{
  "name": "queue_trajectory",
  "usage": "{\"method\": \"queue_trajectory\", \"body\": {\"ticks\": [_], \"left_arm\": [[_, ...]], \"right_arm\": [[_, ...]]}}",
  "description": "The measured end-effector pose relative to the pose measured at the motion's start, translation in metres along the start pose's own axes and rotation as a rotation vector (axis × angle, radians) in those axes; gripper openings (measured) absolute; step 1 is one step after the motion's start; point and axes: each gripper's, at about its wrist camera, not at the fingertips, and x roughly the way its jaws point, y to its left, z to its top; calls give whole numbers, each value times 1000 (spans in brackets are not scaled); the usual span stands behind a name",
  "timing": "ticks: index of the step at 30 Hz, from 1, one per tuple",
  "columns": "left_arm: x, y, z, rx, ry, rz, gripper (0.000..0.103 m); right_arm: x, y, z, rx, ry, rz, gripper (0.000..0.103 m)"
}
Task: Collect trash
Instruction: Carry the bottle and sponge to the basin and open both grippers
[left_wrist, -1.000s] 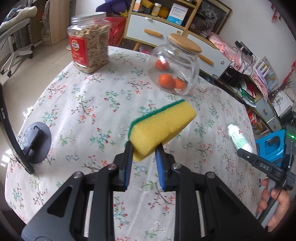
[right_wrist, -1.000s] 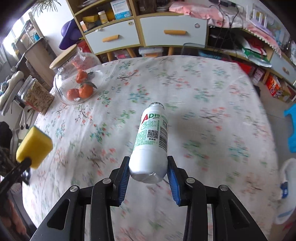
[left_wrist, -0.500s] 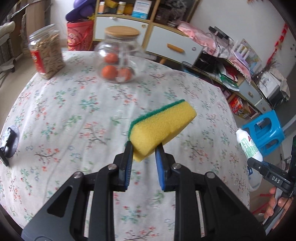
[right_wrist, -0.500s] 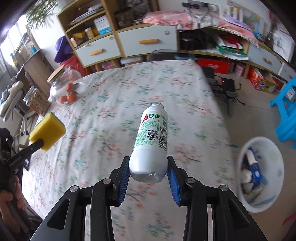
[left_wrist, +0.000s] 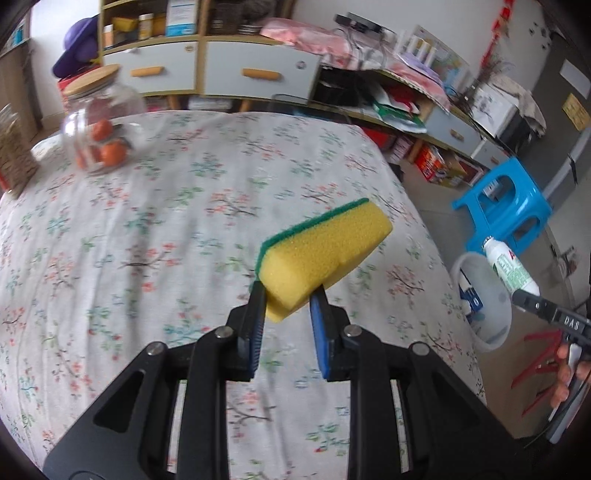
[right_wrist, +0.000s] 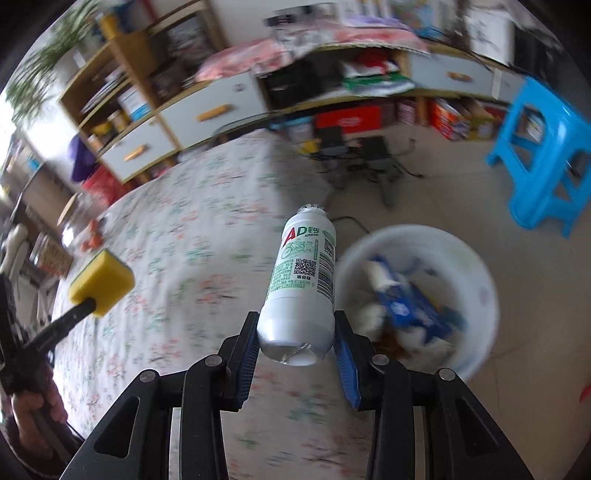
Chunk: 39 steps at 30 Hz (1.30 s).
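Clamped yellow sponge (left_wrist: 325, 254), white bottle (right_wrist: 301, 280)

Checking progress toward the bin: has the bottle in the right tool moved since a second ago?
Yes. The bottle, then over mid-table, now hangs at the table edge beside the white bin.

Floral-clothed table (left_wrist: 192, 229), glass jar (left_wrist: 101, 122), perhaps oranges.

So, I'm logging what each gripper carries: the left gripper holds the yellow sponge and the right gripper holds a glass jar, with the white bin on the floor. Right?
Not quite. The right gripper holds a white plastic bottle, not a jar, as the right wrist view shows. The left gripper does hold the yellow sponge, and the white bin is on the floor.
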Motion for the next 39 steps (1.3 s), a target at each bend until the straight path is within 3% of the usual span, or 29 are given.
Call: {"method": "queue_trajectory", "body": {"ticks": [9, 11, 12, 13, 27, 35, 37, 39], "left_arm": [[25, -71, -7, 107, 52, -69, 26], [29, -83, -9, 135, 57, -68, 26], [31, -91, -10, 149, 66, -68, 26], [32, -95, -11, 153, 72, -70, 26], [56, -199, -10, 334, 103, -116, 26], [78, -244, -13, 362, 109, -123, 27], [81, -247, -12, 353, 92, -142, 32], [81, -248, -13, 357, 95, -116, 76]], "right_arm": [[4, -72, -5, 142, 30, -33, 41], [5, -80, -6, 153, 38, -44, 55], [3, -85, -8, 159, 33, -55, 68], [0, -89, -9, 164, 22, -67, 72], [-47, -138, -24, 214, -62, -109, 73], [-57, -151, -27, 238, -89, -91, 73], [-58, -152, -26, 242, -92, -85, 73], [-61, -153, -27, 247, -99, -82, 73]]}}
